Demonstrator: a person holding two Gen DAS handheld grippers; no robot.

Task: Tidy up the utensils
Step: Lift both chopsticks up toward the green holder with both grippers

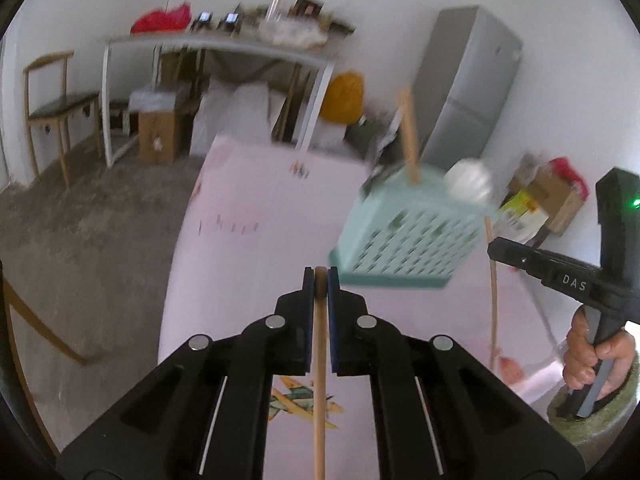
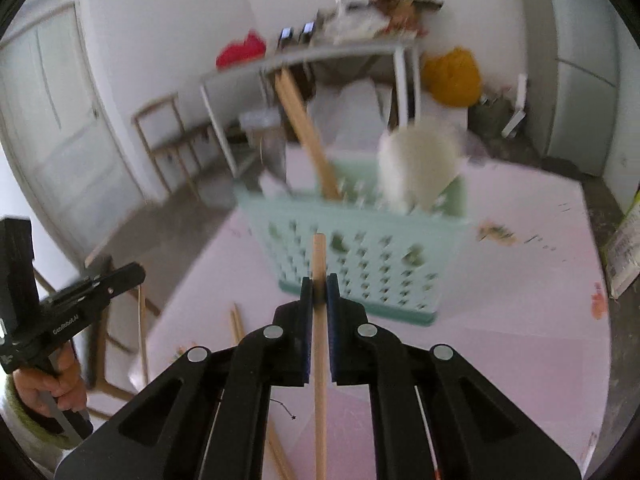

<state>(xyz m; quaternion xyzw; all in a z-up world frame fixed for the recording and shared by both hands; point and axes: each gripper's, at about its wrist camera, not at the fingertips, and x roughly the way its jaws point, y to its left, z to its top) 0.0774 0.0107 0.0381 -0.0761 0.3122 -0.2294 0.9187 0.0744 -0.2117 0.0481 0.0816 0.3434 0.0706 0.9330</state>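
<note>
My left gripper (image 1: 320, 277) is shut on a thin wooden chopstick (image 1: 319, 380) that runs back between its fingers, above the pink table (image 1: 248, 200). A mint-green perforated basket (image 1: 404, 240) stands ahead to the right, holding upright wooden sticks (image 1: 409, 136) and a white utensil (image 1: 468, 180). My right gripper (image 2: 319, 285) is likewise shut on a chopstick (image 2: 319, 352), close in front of the basket (image 2: 360, 256). In the right wrist view, more chopsticks (image 2: 308, 136) and a white spoon (image 2: 416, 168) stick out of the basket. Loose chopsticks (image 2: 236, 324) lie on the table at the left.
A grey fridge (image 1: 468, 80) stands behind the basket. A cluttered grey side table (image 1: 224, 44), a wooden chair (image 1: 52, 100), a cardboard box (image 1: 158, 136) and a yellow bag (image 1: 344, 96) line the far wall. A person's hand (image 1: 592, 352) grips the right tool's handle.
</note>
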